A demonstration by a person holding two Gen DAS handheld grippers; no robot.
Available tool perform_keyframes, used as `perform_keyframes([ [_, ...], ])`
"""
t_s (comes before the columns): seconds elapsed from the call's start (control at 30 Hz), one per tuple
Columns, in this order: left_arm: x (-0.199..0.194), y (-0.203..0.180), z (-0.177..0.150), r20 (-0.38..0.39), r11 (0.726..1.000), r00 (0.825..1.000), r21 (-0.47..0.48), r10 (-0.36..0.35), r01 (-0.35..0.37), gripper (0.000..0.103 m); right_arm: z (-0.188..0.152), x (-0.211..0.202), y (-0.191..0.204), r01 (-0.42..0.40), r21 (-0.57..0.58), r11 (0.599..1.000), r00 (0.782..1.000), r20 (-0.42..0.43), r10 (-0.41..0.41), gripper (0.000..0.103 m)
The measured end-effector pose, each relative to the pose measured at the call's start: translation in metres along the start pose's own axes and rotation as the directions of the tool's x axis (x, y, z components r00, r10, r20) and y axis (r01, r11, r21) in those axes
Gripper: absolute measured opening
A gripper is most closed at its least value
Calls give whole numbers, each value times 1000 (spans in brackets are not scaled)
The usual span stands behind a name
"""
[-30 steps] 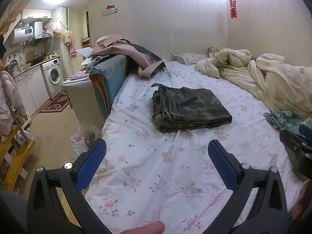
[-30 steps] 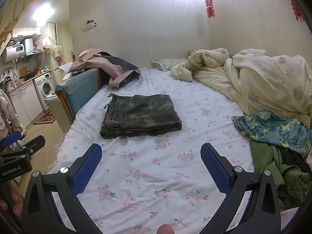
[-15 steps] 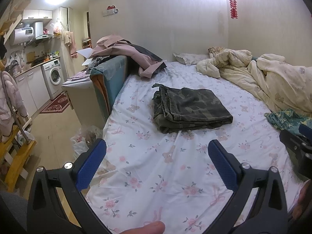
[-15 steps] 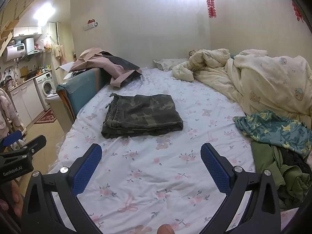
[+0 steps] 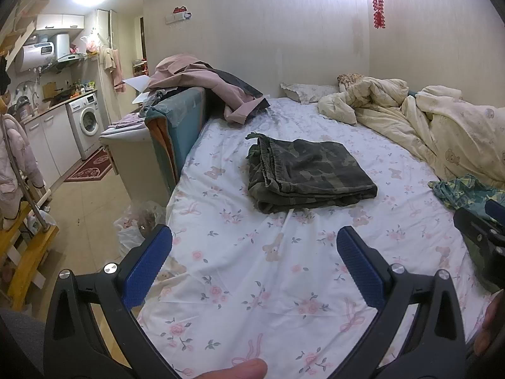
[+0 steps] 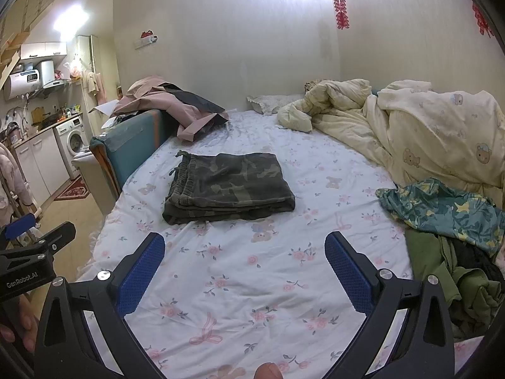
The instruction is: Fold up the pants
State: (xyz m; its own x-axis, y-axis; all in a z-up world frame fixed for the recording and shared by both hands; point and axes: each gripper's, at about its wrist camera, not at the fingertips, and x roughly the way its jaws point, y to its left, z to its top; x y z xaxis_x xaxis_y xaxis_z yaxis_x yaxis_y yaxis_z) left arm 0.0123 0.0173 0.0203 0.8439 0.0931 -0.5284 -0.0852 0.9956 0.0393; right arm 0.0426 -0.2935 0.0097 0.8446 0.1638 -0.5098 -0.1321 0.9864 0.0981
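Pants look pretty much done from where I'm standing. Left wrist view first: the dark camouflage-print cotton pants (image 5: 307, 173) sit folded into a compact rectangle on the white floral bedsheet (image 5: 252, 268), waistband and drawstring toward the teal-covered sofa back (image 5: 180, 126), layers stacked fairly square. The left gripper (image 5: 254, 255) with its blue-padded fingers (image 5: 148, 262) hangs spread wide and empty, well short of the bundle, nothing touching it. Right wrist view: same folded bundle (image 6: 228, 186), edges lined up, lying apart from the crumpled teal star-print garment (image 6: 442, 211) and the olive green clothes heap (image 6: 451, 271) at the right side of the bed. The right gripper (image 6: 244, 260) is also splayed and holding nothing. My guess is folding is finished on this pair; maybe a tidy-up of the slightly bulging lower edge is all that's left, or moving on to that pile.
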Motion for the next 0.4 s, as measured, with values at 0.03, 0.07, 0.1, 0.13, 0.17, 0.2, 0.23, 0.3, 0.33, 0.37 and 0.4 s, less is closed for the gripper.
perform_keyframes([
  [0.03, 0, -1, 0, -2, 1000, 1000, 3, 1, -1, 103, 0, 0, -1, 0, 2, 1000, 1000, 0, 0, 103],
  [0.07, 1, 0, 0, -1, 1000, 1000, 5, 3, -3, 103, 1, 0, -1, 0, 2, 1000, 1000, 1, 0, 103],
  [0.1, 1, 0, 0, -4, 1000, 1000, 5, 3, -3, 103, 1, -1, -1, 1, 1, 1000, 1000, 2, -1, 103],
  [0.13, 1, 0, 0, -5, 1000, 1000, 3, 2, -2, 103, 1, 0, -1, 2, 0, 1000, 1000, 2, -2, 103],
  [0.17, 1, 0, 0, -7, 1000, 1000, 3, 1, -1, 103, 1, -1, -1, 2, 0, 1000, 1000, 2, -2, 103],
  [0.2, 1, 1, 0, -8, 1000, 1000, 4, 1, -1, 103, 1, -1, -1, 1, 1, 1000, 1000, 1, -1, 103],
  [0.23, 1, 2, 0, -8, 1000, 1000, 4, 3, -3, 103, 1, -1, -1, 1, 2, 1000, 1000, 1, -1, 103],
  [0.3, 1, 2, -1, -8, 1000, 1000, 4, -1, 1, 103, 1, -1, -1, 1, 0, 1000, 1000, 2, -1, 103],
  [0.33, 1, 2, -1, -7, 1000, 1000, 3, -3, 3, 103, 1, -1, -1, 1, 0, 1000, 1000, 2, -1, 103],
  [0.37, 0, 3, -1, -5, 1000, 1000, 1, -1, 1, 103, 1, -1, -1, 2, 1, 1000, 1000, 2, -2, 103],
  [0.4, 0, 3, -1, -6, 1000, 1000, 5, 1, -1, 103, 1, -1, -1, 1, 0, 1000, 1000, 1, -1, 103],
])
